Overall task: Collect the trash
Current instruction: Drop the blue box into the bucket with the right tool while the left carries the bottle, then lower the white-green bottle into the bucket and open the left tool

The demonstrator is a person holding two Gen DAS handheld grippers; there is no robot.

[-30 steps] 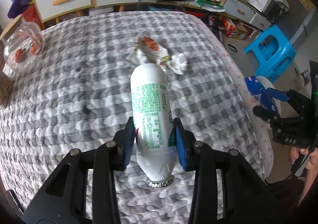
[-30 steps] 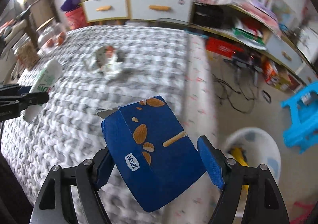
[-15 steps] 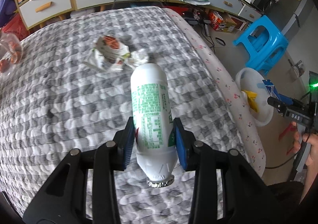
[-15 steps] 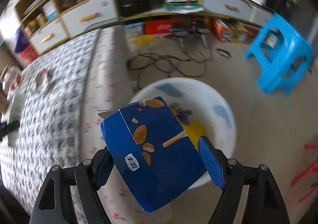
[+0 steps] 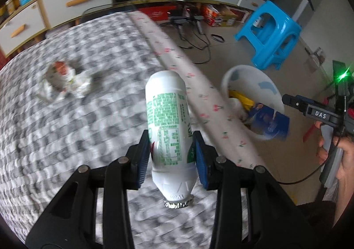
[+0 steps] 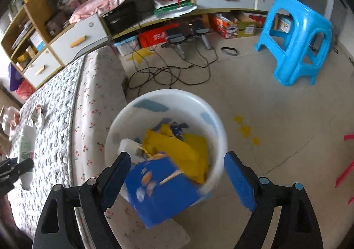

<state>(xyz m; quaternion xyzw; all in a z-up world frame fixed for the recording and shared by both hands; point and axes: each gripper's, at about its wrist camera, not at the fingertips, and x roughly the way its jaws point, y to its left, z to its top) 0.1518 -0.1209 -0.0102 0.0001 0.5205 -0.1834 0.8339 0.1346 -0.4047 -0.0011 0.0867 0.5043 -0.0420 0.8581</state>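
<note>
Currently: left gripper clamped on white bottle with green print, foil-sealed mouth pointing back toward the camera, base pointing forward. Held over grey checked quilt. Crumpled wrapper lying on quilt, ahead-left of the left fingers, well apart. White bin on floor ahead-right, beside the bed edge. Right gripper spread wide, gripping nothing. Blue carton between its pads, blurred, touching neither, overlapping the bin's near rim. Bin directly ahead and below; yellow bag and more trash inside. Blue stool far ahead-right on floor.
</note>
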